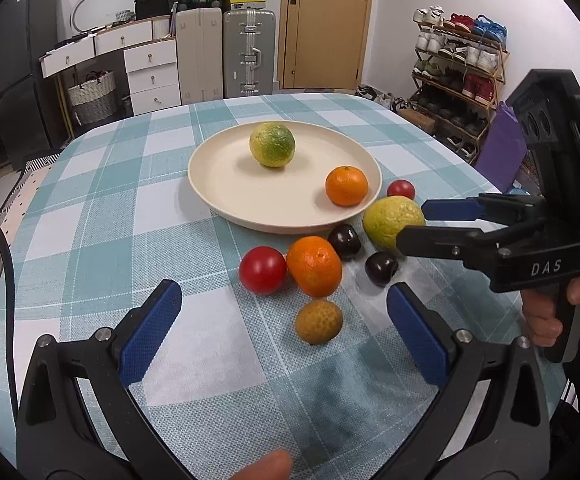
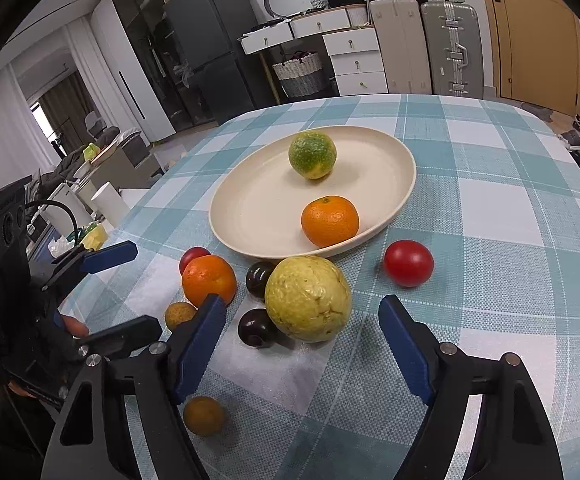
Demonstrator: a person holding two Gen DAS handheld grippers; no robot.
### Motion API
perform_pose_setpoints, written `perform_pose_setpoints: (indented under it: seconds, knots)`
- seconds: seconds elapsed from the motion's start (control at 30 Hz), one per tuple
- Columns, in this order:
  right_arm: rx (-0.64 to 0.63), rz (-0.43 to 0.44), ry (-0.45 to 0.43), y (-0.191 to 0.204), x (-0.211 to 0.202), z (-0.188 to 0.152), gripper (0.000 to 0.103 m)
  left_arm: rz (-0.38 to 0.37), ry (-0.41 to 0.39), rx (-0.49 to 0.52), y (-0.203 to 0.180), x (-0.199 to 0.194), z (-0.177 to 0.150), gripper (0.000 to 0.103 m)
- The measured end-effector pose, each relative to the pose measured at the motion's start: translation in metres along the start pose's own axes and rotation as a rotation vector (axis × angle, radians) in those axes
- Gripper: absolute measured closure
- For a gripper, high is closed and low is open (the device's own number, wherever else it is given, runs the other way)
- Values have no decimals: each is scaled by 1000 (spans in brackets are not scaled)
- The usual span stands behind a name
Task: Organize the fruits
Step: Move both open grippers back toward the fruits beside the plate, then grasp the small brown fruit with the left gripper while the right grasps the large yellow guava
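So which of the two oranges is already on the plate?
The smaller orange near the plate rim; the other orange lies on the tablecloth.

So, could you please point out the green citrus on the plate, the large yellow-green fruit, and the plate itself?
Green citrus (image 1: pixel 272 144): left wrist view, middle of its skin.
Large yellow-green fruit (image 2: pixel 308 298): right wrist view, centre of its front face.
Plate (image 1: pixel 226 184): left wrist view, bare inner surface.
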State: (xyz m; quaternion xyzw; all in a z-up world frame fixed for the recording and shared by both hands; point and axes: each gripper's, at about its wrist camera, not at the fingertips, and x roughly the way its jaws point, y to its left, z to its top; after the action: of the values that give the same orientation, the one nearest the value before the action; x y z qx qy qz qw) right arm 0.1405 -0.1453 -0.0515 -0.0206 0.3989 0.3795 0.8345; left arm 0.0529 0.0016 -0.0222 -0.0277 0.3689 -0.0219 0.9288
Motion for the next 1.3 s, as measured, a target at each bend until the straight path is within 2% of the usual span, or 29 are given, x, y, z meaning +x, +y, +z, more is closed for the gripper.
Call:
perform_pose_setpoints:
  seconds: [0.23,0.3,0.43,0.5,0.83,1.07,1.17,1.3]
  knots:
    - [16,-4,10,-2,4,2,26,-4,33,10,0,7,-2,0]
    - [11,-8,18,-2,7,3,30,-13,51,10,1,11,-3,1]
    - [14,3,21,-2,10,5,32,-22,74,12,2,16,-3,6]
    - [14,3,19,-2,10,4,34,-33,80,13,2,17,-4,13]
    - [19,2,25,-3,12,5,40,-98,126,53,-4,23,-10,37]
    - [15,5,28,-3,13,5,43,-120,151,75,-8,26,-13,62]
    - [16,6,25,-3,12,5,43,-129,154,76,-8,27,-14,77]
    - [19,5,25,-4,11,5,44,-134,151,71,-6,28,-14,77]
